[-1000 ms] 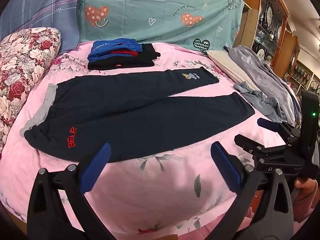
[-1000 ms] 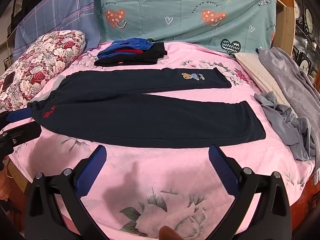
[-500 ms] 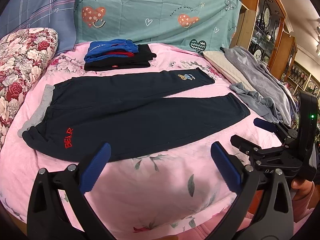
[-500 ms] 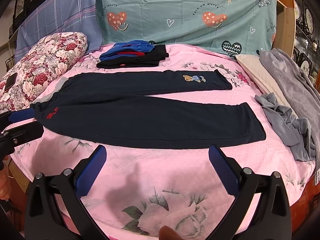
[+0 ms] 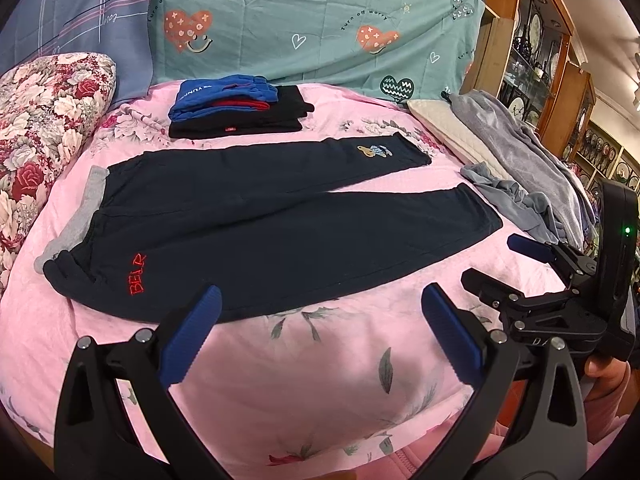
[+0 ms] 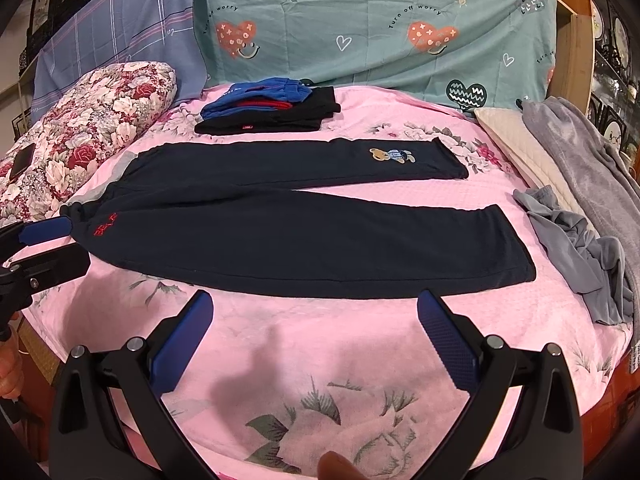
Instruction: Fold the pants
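Note:
Dark navy pants [image 5: 256, 228] [image 6: 304, 232] lie spread flat on the pink floral bedspread, waistband to the left, both legs running right and slightly apart. Red lettering marks the near hip and a bear patch the far leg. My left gripper [image 5: 316, 320] hovers open just in front of the near edge of the pants, close to the hip. My right gripper [image 6: 314, 320] hangs open before the near leg, touching nothing. Each gripper shows in the other's view: the right one [image 5: 532, 264] at the right edge, the left one [image 6: 44, 244] at the left edge beside the waistband.
A folded stack of blue, red and black clothes [image 5: 240, 108] [image 6: 272, 110] sits behind the pants. Crumpled grey garments [image 6: 580, 248] and a cream cushion [image 6: 516, 148] lie on the right. A floral pillow [image 6: 88, 128] sits at the left. Wooden display cabinets [image 5: 532, 60] stand beyond the bed.
Both grippers have drawn back and up a little, so the pants sit slightly farther off in each view. Both stay open and the pants have not moved.

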